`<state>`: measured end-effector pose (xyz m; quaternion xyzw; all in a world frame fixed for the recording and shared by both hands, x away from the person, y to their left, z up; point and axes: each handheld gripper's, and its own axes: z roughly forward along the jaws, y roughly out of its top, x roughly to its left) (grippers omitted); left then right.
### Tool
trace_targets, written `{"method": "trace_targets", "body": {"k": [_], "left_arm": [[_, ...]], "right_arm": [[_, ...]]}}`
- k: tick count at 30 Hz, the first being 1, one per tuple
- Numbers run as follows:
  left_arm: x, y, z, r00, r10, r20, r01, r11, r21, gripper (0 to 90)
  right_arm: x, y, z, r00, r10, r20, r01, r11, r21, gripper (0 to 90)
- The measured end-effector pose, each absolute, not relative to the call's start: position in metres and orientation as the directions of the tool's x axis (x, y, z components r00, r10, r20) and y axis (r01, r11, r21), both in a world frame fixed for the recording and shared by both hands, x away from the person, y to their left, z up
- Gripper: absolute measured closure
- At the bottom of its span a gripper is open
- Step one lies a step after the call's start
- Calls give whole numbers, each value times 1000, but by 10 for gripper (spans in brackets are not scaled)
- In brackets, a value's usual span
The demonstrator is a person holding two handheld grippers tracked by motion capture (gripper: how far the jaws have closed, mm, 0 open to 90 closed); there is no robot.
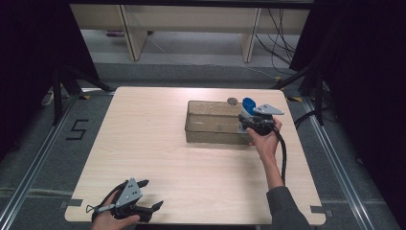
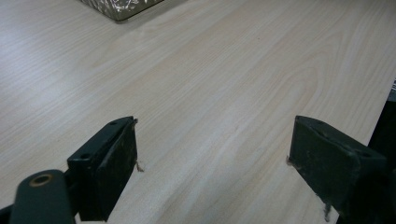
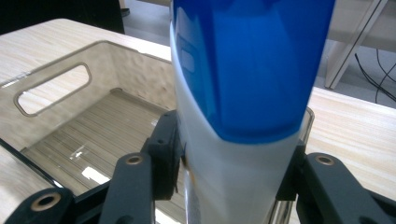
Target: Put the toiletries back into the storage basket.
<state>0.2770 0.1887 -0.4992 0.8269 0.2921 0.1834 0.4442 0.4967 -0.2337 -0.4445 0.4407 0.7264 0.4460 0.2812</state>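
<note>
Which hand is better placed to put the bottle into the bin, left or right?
Right. The right tongs already grip the blue and white bottle at the clear bin's right end. The left tongs sit open at the table's near edge, far from the bin.

Black gripper [image 1: 252,125] jaws (grey plates), grey sleeve [image 1: 286,208]

1. The blue-capped bottle [image 3: 243,93] runs past the top and bottom edges of the right gripper view; its label is unreadable.
2. In the high view, the right gripper [image 1: 258,125] hides the bottle's lower body.
3. The clear bin [image 2: 122,8] is cut off by the left gripper view's top edge.
4. The small round thing [image 1: 232,101] behind the bin is too small to identify.
</note>
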Motion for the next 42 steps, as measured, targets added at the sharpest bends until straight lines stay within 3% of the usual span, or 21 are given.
{"method": "trace_targets", "body": {"k": [16, 17, 28, 29, 31, 33, 37, 42], "left_arm": [[277, 189, -500, 767, 641, 40, 320, -436, 841, 147], [277, 189, -500, 767, 641, 40, 320, -435, 842, 147], [277, 188, -500, 761, 648, 44, 316, -429, 846, 147], [277, 188, -500, 761, 648, 44, 316, -429, 846, 147], [277, 188, -500, 763, 645, 45, 316, -433, 844, 147], [277, 188, -500, 762, 646, 46, 316, -433, 844, 147], [277, 190, -499, 762, 645, 62, 311, -449, 838, 147], [277, 188, -500, 764, 644, 44, 319, -435, 842, 147]], "right_arm": [[497, -238, -454, -449, 893, -30, 382, 222, 897, 550], [496, -237, -455, -452, 892, 14, 409, 193, 892, 550], [493, -239, -461, -440, 898, 16, 408, 184, 894, 551], [494, -241, -460, -446, 895, -25, 398, 223, 890, 551], [494, -241, -462, -450, 893, 15, 419, 197, 886, 550], [495, -243, -463, -440, 897, -34, 380, 220, 898, 550], [491, -240, -461, -429, 903, 6, 423, 195, 885, 551], [492, -242, -462, -431, 902, -26, 398, 216, 892, 550]]}}
